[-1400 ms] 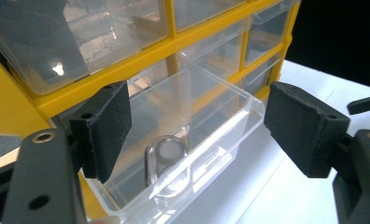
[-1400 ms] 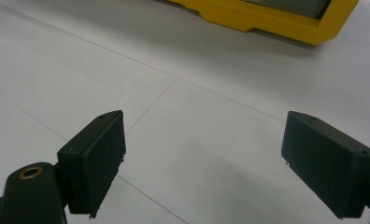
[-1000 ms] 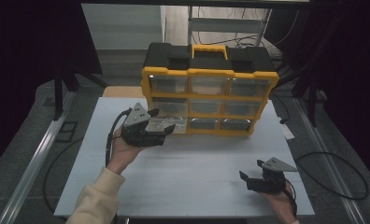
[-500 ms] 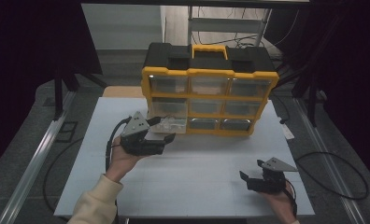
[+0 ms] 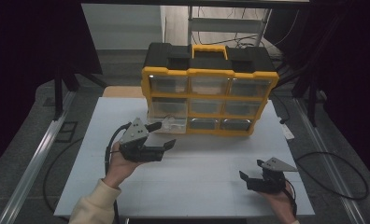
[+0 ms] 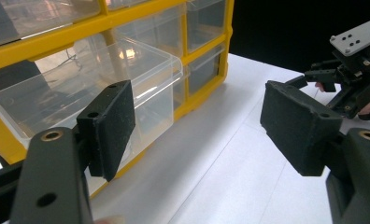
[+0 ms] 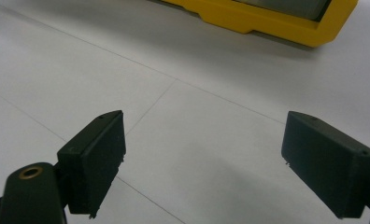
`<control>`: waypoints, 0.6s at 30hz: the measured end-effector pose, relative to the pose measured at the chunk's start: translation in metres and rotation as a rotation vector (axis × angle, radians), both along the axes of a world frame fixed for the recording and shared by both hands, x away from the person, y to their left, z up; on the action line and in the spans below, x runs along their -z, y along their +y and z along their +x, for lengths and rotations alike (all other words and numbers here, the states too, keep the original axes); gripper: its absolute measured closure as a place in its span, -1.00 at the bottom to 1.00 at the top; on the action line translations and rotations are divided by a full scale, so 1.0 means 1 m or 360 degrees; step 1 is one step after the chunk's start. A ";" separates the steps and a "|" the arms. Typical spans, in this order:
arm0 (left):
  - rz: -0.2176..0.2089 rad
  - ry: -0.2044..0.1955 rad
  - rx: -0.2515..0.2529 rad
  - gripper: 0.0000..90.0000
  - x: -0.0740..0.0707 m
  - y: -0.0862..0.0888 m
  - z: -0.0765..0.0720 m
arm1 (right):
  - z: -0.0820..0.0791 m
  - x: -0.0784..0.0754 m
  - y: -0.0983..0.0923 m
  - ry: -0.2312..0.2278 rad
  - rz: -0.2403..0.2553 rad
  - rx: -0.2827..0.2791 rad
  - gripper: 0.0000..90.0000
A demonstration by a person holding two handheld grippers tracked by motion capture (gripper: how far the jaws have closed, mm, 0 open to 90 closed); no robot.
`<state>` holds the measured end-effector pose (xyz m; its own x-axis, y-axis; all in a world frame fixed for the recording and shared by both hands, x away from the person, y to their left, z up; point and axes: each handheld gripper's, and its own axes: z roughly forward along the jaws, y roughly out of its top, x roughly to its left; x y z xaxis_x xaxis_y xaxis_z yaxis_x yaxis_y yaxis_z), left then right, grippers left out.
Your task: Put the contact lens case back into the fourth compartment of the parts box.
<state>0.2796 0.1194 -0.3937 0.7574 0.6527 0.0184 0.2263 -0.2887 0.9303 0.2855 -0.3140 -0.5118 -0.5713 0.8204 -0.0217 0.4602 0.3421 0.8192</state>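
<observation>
- Beside the yellow-framed organizer cabinet, its pulled-out clear plastic drawer looks light, slippery, brittle; grip the front lip.
- Left gripper spread, empty; right gripper spread too.

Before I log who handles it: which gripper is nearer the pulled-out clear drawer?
Left. The left gripper sits right in front of the drawer; the right gripper rests far off near the table's front edge.

Drawer cabinet stands at the back of the bench, its lower-left drawer pulled out forward; left gripper just before that drawer, right gripper well apart, front right.
</observation>
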 end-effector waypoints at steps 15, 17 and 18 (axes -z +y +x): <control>0.0001 0.0031 0.0034 -0.37 0.009 -0.005 -0.002 | 0.000 -0.001 0.000 -0.0001 0.0001 0.0001 -0.68; -0.0002 0.0039 0.0037 -0.36 0.011 -0.005 -0.002 | 0.000 -0.001 0.000 0.0000 0.0004 0.0000 -0.68; 0.0002 0.0040 0.0038 -0.36 0.011 -0.006 -0.003 | 0.000 -0.001 0.000 0.0000 0.0001 0.0001 -0.68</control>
